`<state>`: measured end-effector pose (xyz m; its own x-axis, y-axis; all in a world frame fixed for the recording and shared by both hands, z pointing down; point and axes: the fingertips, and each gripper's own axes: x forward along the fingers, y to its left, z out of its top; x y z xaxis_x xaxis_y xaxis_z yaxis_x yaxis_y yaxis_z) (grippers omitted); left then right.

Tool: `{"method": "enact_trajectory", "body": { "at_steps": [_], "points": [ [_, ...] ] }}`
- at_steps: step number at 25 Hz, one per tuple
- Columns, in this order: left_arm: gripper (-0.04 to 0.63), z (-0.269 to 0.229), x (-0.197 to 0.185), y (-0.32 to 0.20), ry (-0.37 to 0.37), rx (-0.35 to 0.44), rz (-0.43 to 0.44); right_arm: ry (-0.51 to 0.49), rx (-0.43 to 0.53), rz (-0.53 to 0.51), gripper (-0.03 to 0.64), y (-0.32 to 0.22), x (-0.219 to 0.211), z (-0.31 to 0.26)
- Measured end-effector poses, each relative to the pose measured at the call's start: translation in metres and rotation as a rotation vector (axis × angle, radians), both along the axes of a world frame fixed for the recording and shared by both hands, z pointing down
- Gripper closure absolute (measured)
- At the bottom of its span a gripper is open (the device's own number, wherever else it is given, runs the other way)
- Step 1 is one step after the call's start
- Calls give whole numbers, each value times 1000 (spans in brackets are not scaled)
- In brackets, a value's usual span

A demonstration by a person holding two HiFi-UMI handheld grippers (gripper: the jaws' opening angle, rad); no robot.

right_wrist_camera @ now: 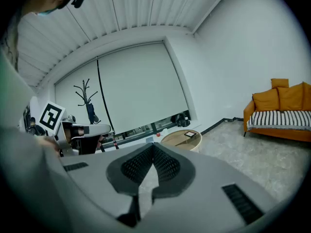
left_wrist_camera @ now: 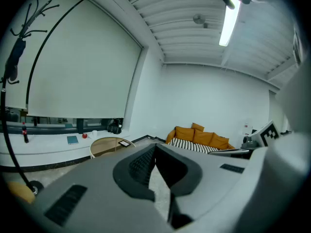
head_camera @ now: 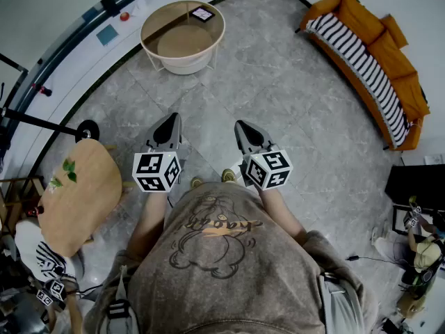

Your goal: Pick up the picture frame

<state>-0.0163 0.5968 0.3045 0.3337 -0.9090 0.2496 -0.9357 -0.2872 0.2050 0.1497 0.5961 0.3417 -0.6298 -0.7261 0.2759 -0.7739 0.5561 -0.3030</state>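
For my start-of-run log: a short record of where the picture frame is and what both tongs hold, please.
picture frame: lying on the round side table, near its far edge
left tongs: shut, empty, held in front of the person
right tongs: shut, empty, beside the left
sofa: orange, off to the right
stage: frame untouched

The picture frame [head_camera: 202, 14] lies on the round table [head_camera: 144, 39], near its far rim. Behind that table runs a window ledge [head_camera: 83, 30]. The sofa [head_camera: 368, 68] stands well to the table's right. The left gripper [head_camera: 172, 122] and right gripper [head_camera: 241, 127] hang side by side before the table, well apart from it.
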Motion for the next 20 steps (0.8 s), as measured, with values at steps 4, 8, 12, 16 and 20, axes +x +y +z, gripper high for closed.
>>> {"method": "enact_trajectory", "body": {
  "at_steps": [4,8,12,16,20],
  "points": [
    [577,-3,-5,0,2,1,6,2,6,1,598,1,-8,-3],
    [577,1,-8,4,-3,-3,20,-36,6,9,598,6,-12,-3],
    [577,4,-17,6,-6,-1,41,-44,8,26,598,8,-17,-1],
    [577,13,-26,8,8,-9,61,-45,27,56,598,13,-18,1],
    [577,22,-35,5,6,-22,70,-54,33,71,598,14,-25,2]
  ]
}}
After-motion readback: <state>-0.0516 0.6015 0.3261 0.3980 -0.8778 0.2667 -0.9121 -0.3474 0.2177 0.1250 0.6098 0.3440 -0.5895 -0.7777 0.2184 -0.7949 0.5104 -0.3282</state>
